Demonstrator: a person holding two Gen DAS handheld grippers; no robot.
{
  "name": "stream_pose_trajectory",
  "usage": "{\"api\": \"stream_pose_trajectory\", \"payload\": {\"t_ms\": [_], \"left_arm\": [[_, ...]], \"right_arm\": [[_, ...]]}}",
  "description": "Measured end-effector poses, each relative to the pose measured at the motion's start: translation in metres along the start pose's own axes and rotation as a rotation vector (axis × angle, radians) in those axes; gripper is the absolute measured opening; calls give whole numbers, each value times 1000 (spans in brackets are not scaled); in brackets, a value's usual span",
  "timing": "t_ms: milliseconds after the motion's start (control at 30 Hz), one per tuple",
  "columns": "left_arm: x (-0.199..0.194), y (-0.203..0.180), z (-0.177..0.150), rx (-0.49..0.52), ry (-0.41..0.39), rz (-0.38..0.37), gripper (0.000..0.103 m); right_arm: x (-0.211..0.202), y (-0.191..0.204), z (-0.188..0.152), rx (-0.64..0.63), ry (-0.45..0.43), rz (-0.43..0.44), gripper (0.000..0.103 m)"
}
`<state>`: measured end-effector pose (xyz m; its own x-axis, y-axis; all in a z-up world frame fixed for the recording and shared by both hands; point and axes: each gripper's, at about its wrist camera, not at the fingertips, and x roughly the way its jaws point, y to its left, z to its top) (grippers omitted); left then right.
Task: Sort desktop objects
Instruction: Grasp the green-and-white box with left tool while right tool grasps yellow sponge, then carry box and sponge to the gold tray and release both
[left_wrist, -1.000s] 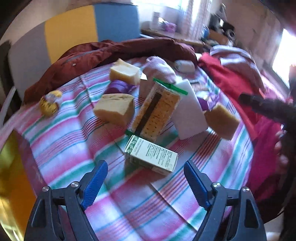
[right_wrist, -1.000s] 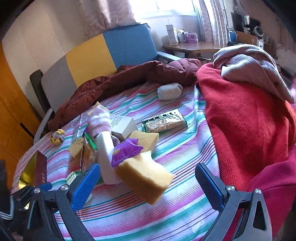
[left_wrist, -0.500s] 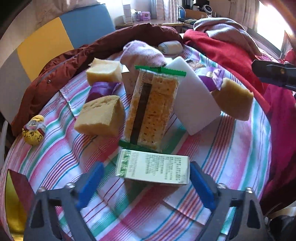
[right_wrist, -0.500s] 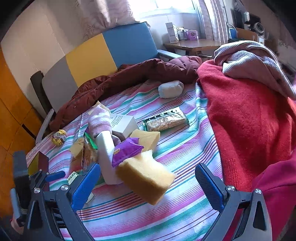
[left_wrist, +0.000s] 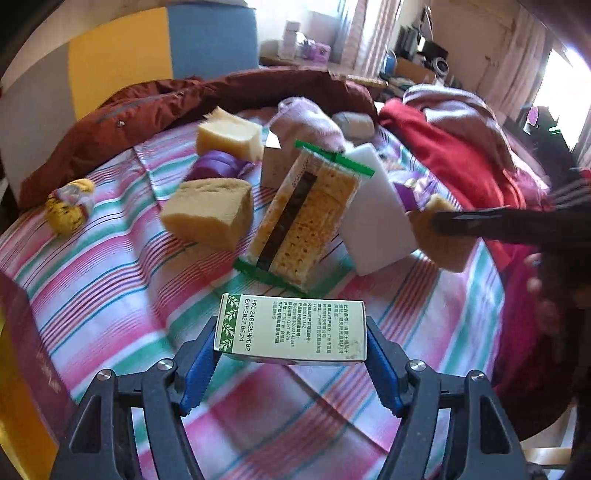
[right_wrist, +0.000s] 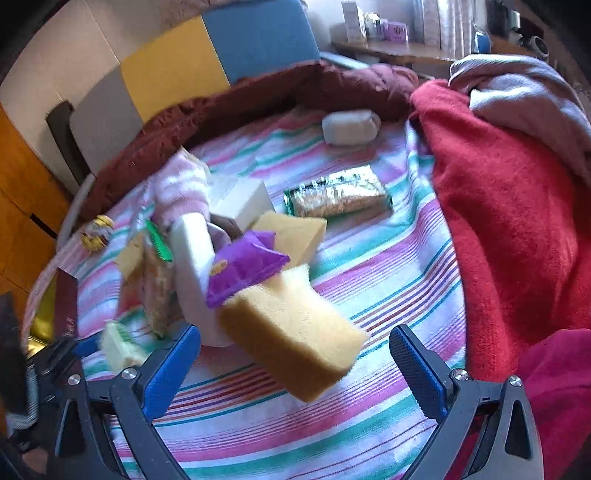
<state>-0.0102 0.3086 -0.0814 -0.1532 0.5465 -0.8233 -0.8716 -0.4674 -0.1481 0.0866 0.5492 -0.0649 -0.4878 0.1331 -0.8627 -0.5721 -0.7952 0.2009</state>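
Two hand-held grippers work over a round worktop w/ a pink, green and white striped cloth, piled w/ items to sort. The left gripper has a small green-and-white printed box lying flat between its jaws, long sides facing the blue pads; the jaws are closing on it, and the pads look to be at or just off the box ends, though blur makes contact hard to confirm. Just beyond the jaws a cracker pack leans against a white foam block, so the box is likely picked first as the nearest loose item. The right gripper has jaws spread wide, holding nothing; a yellow sponge sits between and just ahead of them, tilted up on the pile, a purple wrapper resting on its far end. That sponge is prob. its next target.
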Motion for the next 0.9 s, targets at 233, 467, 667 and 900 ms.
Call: {"api": "stream_pose_trajectory", "payload": {"t_ms": [233, 467, 667, 900], "left_arm": [[-30, -4, -20, -55, -44, -7, 74], [-61, 4, -34, -116, -103, -8, 74], [-86, 15, -46, -169, -153, 15, 74], [-121, 44, -70, -276, -205, 100, 74]], "right_arm": [[19, 5, 3, -8, 29, -13, 71], [-3, 15, -6, -30, -2, 20, 66], [-31, 28, -24, -72, -25, 46, 66], [-56, 70, -46, -183, -35, 208, 66]]}}
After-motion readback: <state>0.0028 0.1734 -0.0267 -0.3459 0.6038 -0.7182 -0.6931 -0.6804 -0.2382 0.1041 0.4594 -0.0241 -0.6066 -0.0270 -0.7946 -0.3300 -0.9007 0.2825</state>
